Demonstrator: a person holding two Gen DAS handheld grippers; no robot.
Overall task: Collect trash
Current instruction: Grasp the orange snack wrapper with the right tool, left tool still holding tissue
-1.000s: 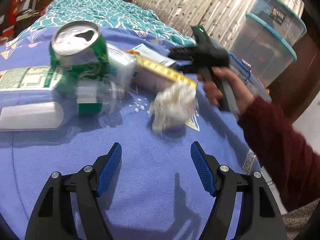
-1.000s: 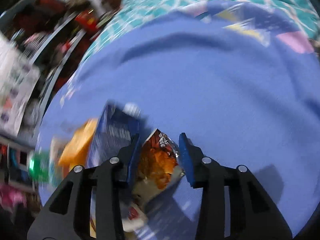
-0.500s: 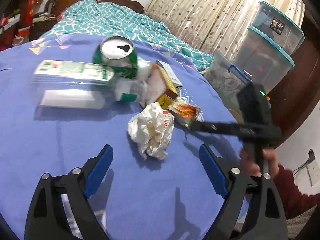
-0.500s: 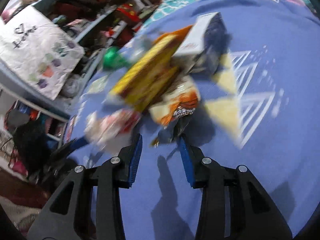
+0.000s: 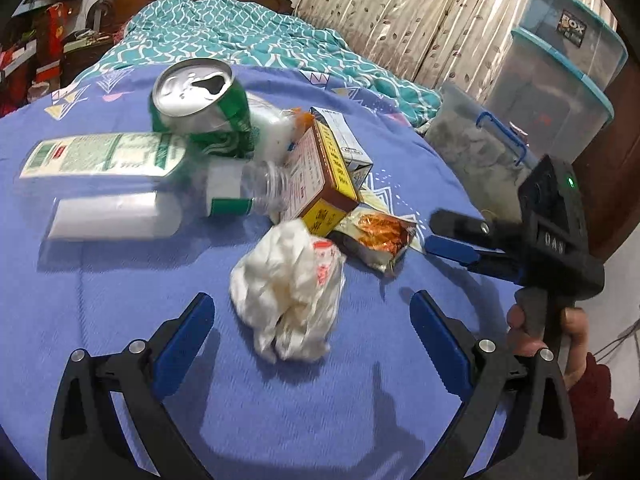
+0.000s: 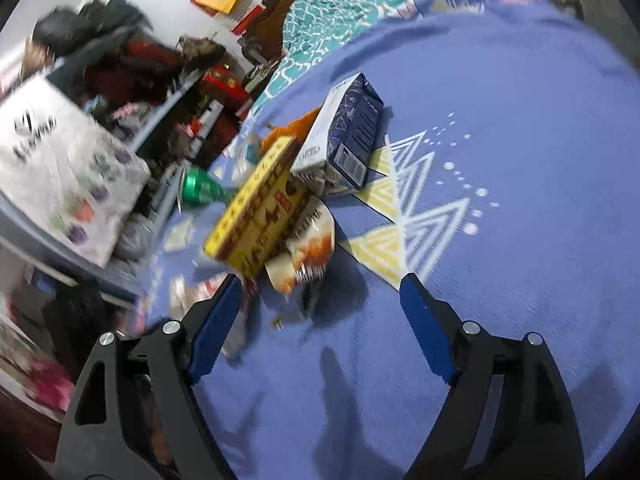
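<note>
While both tongs (image 5: pixel 312 308) (image 6: pixel 320 284) gape empty, the white paper wad (image 5: pixel 288 292) lies crumpled, red-printed.

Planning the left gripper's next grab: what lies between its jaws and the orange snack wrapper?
In the left wrist view, the crumpled white paper wad lies between the open left gripper and the orange snack wrapper, on the purple bedspread.

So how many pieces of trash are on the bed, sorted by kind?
Cans: 1
Bottles: 1
Boxes: 2
Paper wads: 1
Snack wrappers: 1
Total: 6
</note>
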